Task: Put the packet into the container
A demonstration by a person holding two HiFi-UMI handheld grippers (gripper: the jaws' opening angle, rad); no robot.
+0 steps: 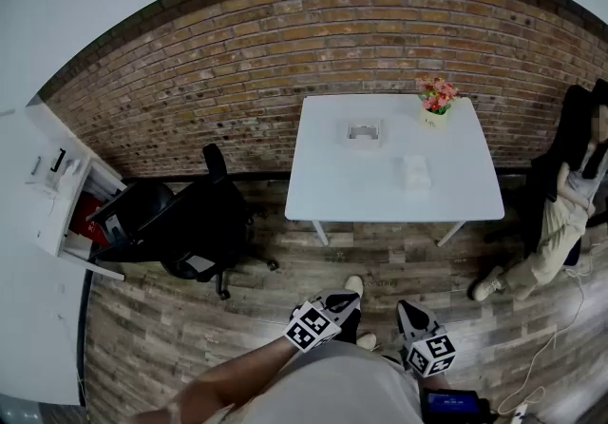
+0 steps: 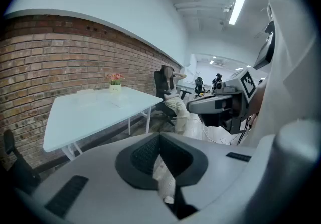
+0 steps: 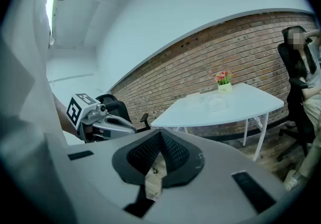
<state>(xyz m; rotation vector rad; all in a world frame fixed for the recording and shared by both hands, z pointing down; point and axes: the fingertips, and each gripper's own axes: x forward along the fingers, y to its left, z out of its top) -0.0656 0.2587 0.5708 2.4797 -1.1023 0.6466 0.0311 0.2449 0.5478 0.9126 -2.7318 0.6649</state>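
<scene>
The white table [image 1: 380,199] stands far ahead against the brick wall. On it lie a pale flat packet [image 1: 414,172] and, behind it to the left, a small clear square container [image 1: 363,132]. Both grippers hang low near the person's feet, well short of the table. My left gripper [image 1: 334,306] is shut with nothing in it; its jaws meet in the left gripper view [image 2: 159,140]. My right gripper [image 1: 412,319] also looks shut and empty [image 3: 160,135]. From the right gripper view the packet [image 3: 218,100] and container [image 3: 193,98] show faintly on the tabletop.
A pot of pink flowers [image 1: 436,106] stands at the table's back right corner. A black office chair [image 1: 185,222] sits left of the table, a white cabinet [image 1: 47,189] farther left. A person sits in a chair [image 1: 560,208] at the right. Wood floor lies between me and the table.
</scene>
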